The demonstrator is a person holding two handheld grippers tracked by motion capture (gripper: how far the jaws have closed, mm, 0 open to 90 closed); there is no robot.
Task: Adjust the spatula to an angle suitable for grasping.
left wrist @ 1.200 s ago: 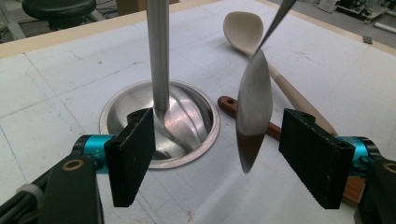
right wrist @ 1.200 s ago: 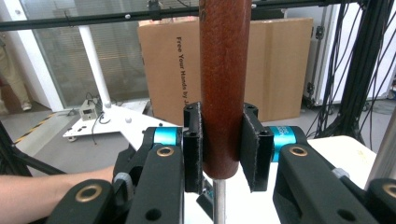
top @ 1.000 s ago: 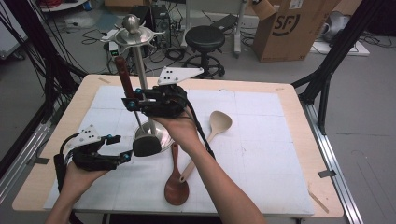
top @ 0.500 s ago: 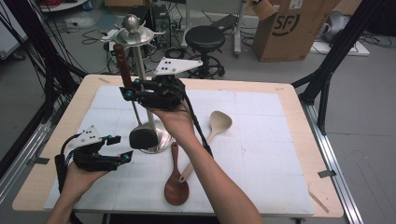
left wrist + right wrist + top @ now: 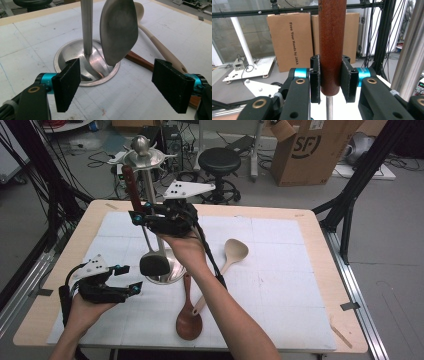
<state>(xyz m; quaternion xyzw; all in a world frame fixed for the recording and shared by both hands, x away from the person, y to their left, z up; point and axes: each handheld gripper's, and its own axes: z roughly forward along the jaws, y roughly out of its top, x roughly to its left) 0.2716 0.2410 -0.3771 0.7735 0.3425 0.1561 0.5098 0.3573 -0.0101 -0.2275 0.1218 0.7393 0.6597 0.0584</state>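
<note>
The right gripper (image 5: 150, 217) is clamped on the wooden handle (image 5: 332, 45) of a metal ladle (image 5: 154, 264), holding it upright just beside the steel stand (image 5: 150, 195) — presumably to hang it from the hooks at the stand's top, with its bowl hovering over the stand's round base (image 5: 75, 80). The left gripper (image 5: 107, 287) waits to the left of the stand, low over the surface (image 5: 280, 285), jaws apart and empty. Right of the stand lie a dark wooden spoon (image 5: 189, 320) and a pale wooden spoon (image 5: 230, 257) — beyond them open room reaches toward the surface's edge.
</note>
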